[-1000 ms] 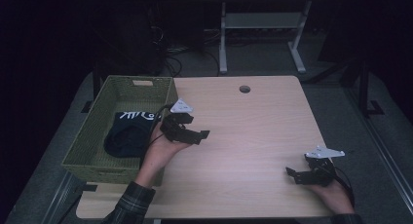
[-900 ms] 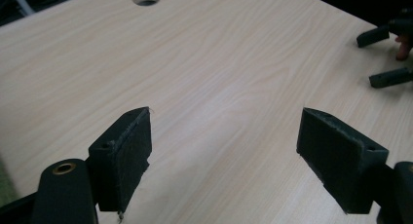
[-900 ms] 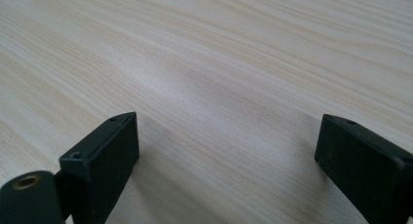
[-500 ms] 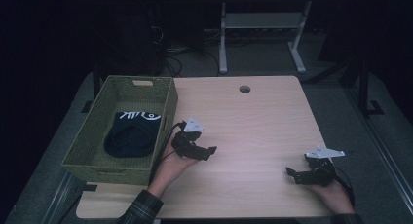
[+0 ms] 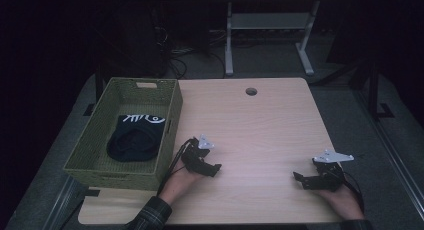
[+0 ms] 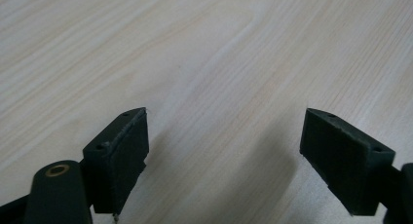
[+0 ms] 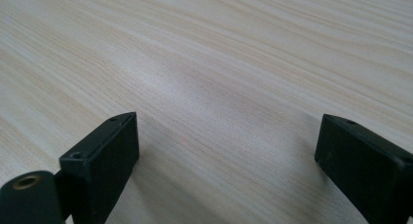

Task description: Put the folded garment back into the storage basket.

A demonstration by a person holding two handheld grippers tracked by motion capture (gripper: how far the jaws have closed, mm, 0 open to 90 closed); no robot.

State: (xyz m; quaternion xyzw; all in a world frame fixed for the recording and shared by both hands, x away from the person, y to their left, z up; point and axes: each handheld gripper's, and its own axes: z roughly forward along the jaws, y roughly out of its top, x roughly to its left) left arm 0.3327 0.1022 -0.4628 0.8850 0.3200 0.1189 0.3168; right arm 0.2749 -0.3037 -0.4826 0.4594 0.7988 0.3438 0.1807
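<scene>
From the high view we see a pale wooden table (image 5: pixel 260 125) with a woven green basket (image 5: pixel 95 145) standing at its left edge, partly overhanging the side. Inside the basket lies a dark bundle (image 5: pixel 134 139) with white markings on its far part; it looks like folded cloth, though the dim light keeps us from saying more. A round hole (image 5: pixel 251 91) sits in the table near the far edge.

The left gripper (image 5: pixel 209 168) rests low over the table just beside the basket's near right corner, held by a left hand (image 5: pixel 176 182) whose checked sleeve (image 5: pixel 150 217) is cut off by the bottom of the view. In the left gripper view its jaws stand wide apart with nothing but bare wood grain between them.

The right gripper (image 5: pixel 303 180) sits near the table's near right corner, well apart from the left, with the right hand (image 5: pixel 342 200) behind it partly cut off. In the right gripper view we find its jaws likewise spread wide over bare wood, empty.

Beyond the table, the floor, the cables and a white frame (image 5: pixel 270 25) fade into darkness.
</scene>
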